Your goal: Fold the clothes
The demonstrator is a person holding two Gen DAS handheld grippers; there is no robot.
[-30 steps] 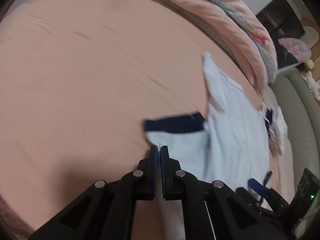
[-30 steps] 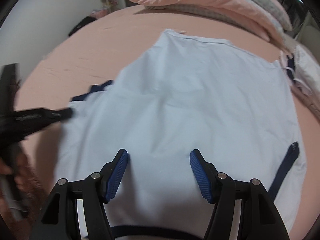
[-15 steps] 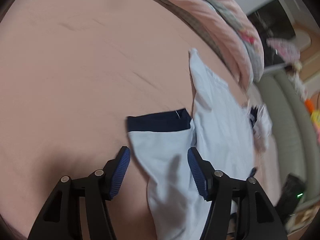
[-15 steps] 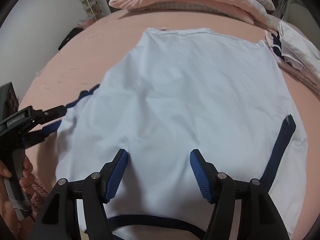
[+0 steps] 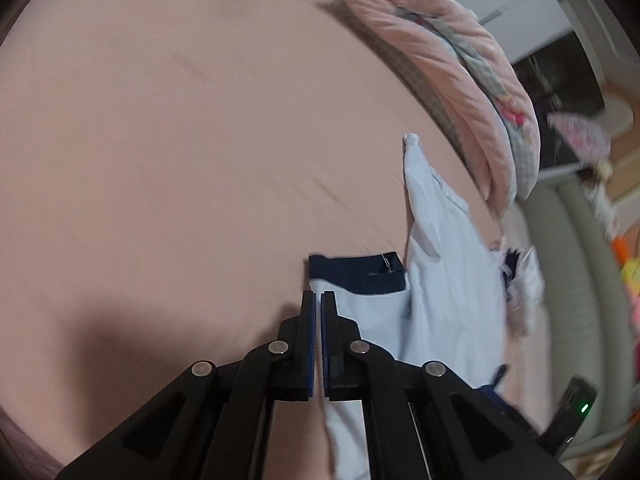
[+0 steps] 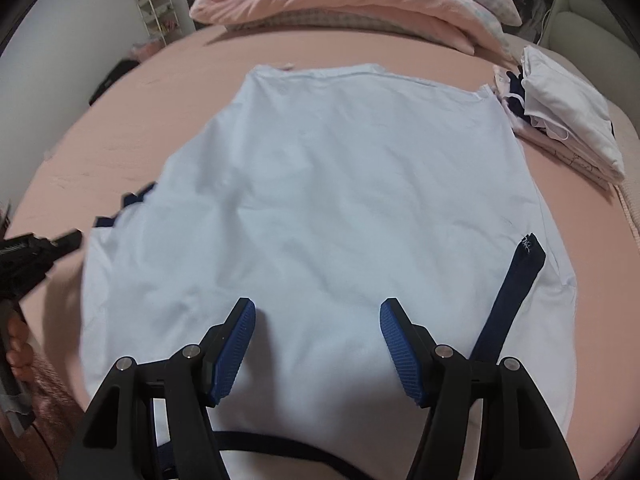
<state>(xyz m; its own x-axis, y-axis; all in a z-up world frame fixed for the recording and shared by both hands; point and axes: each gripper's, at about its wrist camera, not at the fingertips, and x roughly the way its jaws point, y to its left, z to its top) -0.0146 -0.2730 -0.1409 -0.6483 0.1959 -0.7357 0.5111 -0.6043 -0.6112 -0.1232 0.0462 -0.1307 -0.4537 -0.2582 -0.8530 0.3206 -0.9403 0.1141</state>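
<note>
A pale blue T-shirt with navy trim lies spread flat on the pink bed. Its left sleeve with a navy cuff shows in the left wrist view. My left gripper is shut, its tips at the sleeve's edge just below the cuff; I cannot tell whether cloth is pinched between them. It also shows at the left of the right wrist view. My right gripper is open and empty above the shirt near the collar end. The right sleeve's navy cuff lies beside it.
The pink bed sheet stretches wide to the left. A rolled pink quilt lies along the far edge. A pile of folded clothes sits at the far right of the bed. A grey sofa stands beyond the bed.
My left gripper was shut a second ago, opened over the sleeve, and has shut again at the sleeve's edge. My right gripper stayed open and drifted slightly over the shirt.
</note>
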